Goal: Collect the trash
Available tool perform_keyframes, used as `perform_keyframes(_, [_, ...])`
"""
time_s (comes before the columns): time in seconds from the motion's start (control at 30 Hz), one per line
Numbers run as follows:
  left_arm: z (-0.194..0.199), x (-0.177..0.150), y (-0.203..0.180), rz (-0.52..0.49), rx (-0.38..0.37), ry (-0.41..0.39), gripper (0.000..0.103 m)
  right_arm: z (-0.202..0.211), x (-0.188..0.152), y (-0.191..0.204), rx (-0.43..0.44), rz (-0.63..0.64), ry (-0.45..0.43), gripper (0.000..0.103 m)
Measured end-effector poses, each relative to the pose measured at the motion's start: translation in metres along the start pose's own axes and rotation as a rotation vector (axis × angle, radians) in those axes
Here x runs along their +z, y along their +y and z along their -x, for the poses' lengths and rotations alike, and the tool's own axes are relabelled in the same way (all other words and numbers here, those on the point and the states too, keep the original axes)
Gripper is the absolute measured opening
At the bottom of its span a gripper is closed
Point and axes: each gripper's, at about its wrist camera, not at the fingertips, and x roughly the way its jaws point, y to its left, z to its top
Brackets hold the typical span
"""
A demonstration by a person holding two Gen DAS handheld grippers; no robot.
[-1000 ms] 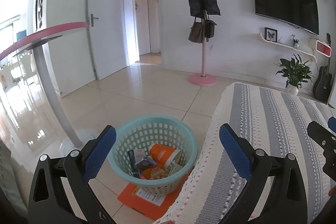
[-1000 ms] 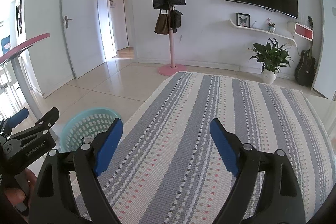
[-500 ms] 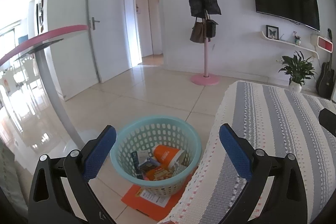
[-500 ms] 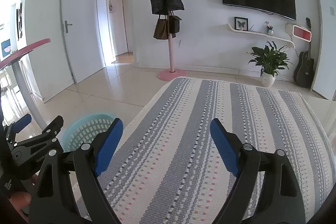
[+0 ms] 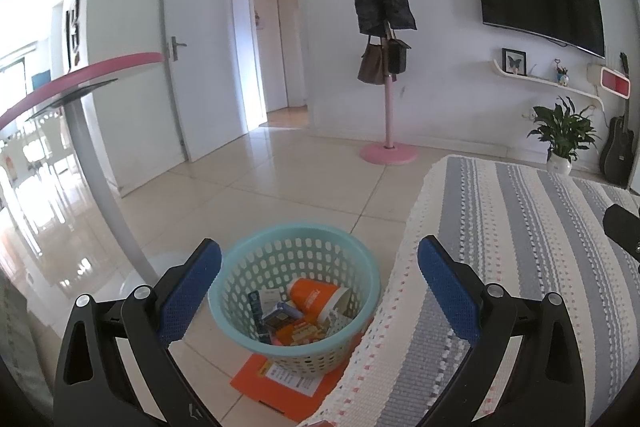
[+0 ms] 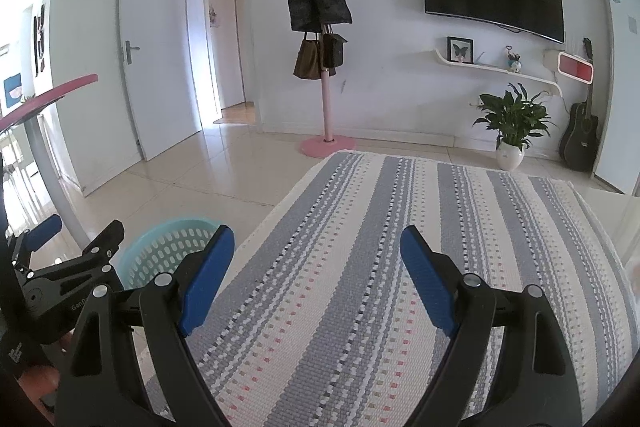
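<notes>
A light teal plastic basket (image 5: 244,267) stands on the tiled floor beside the table, on an orange sheet (image 5: 256,383). Inside lie an orange cup (image 5: 314,297) and several small packets and boxes (image 5: 280,319). My left gripper (image 5: 318,269) is open and empty, held above the basket and the table's left edge. My right gripper (image 6: 318,261) is open and empty above the striped tablecloth (image 6: 400,287). The basket's rim (image 6: 168,231) and the left gripper (image 6: 60,267) also show at the left of the right wrist view.
A pink-edged round table on a grey pole (image 5: 92,163) stands left of the basket. A pink coat stand (image 5: 386,107), a potted plant (image 5: 562,139), a guitar (image 5: 618,151) and a wall TV (image 5: 540,7) are along the far wall.
Both grippers have drawn back and tilted up slightly; the basket sits a little lower in the left wrist view. Both stay open and empty.
</notes>
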Motion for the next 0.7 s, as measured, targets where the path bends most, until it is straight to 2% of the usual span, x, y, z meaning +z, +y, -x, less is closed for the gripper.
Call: perform_keyframes(0.7, [0.0050,0.0013,-0.0021,-0.014,-0.005,-0.003,0.095,-0.0054,-0.0012,0.0050,0.021,0.016,0.012,0.081])
